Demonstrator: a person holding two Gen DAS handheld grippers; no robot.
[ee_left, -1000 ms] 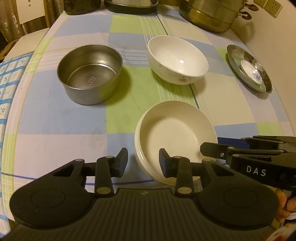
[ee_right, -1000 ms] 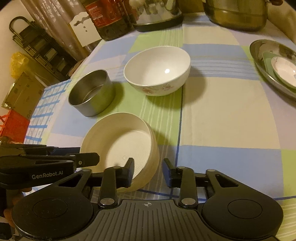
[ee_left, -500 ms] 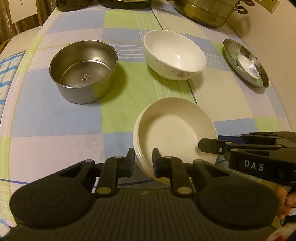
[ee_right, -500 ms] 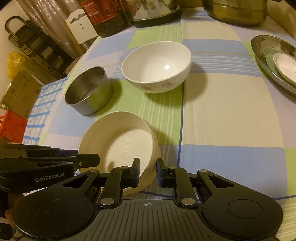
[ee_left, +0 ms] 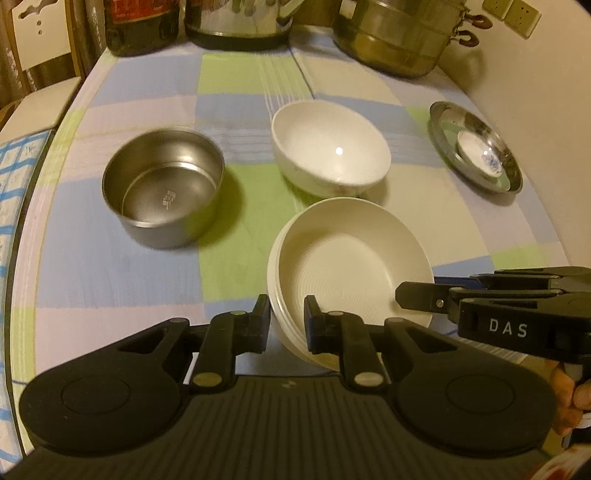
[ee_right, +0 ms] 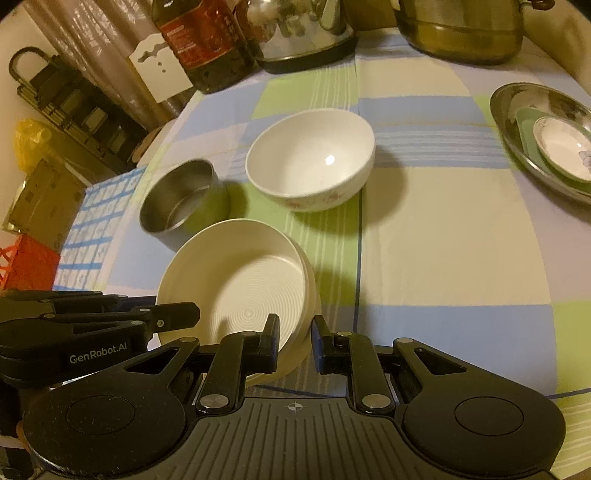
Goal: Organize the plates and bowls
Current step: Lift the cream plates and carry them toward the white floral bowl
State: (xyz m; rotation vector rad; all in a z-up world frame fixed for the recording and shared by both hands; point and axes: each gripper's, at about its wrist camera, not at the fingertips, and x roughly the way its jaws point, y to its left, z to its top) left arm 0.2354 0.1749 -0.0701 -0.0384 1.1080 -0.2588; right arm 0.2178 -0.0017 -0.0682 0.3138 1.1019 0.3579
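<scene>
A stack of cream plates (ee_left: 351, 266) (ee_right: 251, 280) lies at the near side of the checked tablecloth. My left gripper (ee_left: 287, 314) is shut on its left rim, one finger inside and one outside. My right gripper (ee_right: 294, 332) is shut on the right rim the same way. Each gripper shows from the side in the other's view: the right gripper (ee_left: 406, 295) and the left gripper (ee_right: 188, 314). Behind the stack stand a white flowered bowl (ee_left: 328, 147) (ee_right: 310, 158) and, left of it, a steel bowl (ee_left: 162, 184) (ee_right: 177, 199), both empty.
A steel plate (ee_left: 448, 149) (ee_right: 506, 122) holding small dishes sits at the right, near the wall. At the back stand a dark bottle (ee_right: 207, 40), a kettle (ee_right: 303, 33) and a large pot (ee_left: 399, 33). The table's edge curves along the left; a person's hand (ee_left: 569, 398) holds the right gripper.
Both grippers' jaws have closed from a wide gap onto the plate stack's rim. Both views have tilted up, and the stack now overlaps the bowls behind it in the picture.
</scene>
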